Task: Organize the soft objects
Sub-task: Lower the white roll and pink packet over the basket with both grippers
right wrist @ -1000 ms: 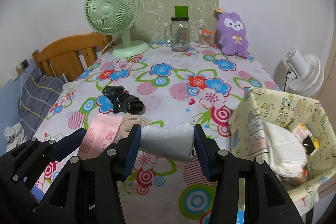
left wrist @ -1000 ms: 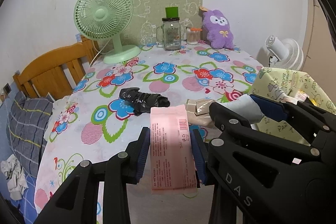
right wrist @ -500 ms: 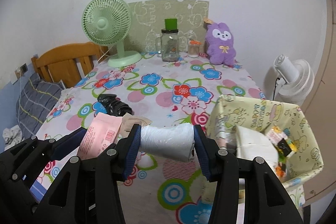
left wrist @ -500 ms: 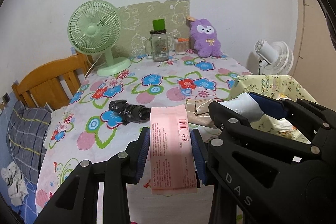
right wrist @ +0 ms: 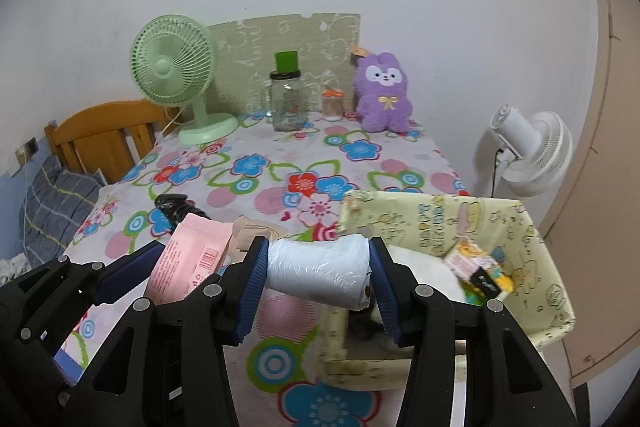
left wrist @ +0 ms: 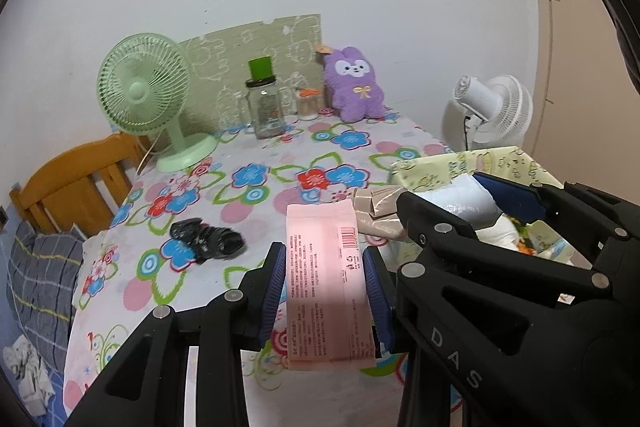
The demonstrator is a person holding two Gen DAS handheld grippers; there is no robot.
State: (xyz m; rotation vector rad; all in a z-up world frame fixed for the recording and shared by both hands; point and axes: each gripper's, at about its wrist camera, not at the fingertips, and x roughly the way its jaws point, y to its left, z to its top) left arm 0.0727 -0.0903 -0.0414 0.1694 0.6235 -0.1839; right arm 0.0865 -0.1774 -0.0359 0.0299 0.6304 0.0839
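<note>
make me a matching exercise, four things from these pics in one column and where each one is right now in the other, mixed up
Things:
1. pink packet
2. white roll
3. black bag
4. purple plush

Places:
A. lying loose on the floral tablecloth
B. between the left gripper's fingers
C. at the table's far end, against the wall
D. between the right gripper's fingers, at the yellow basket's edge

Pairs: 1-B, 2-D, 3-A, 4-C

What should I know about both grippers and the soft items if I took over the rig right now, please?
Left gripper: shut on the pink packet, held above the table.
Right gripper: shut on the white bag roll, at the near edge of the yellow basket.
Done: several items already lie in the basket.
Left: drop both held items in, then collect the beige piece and black bag from the table.
</note>
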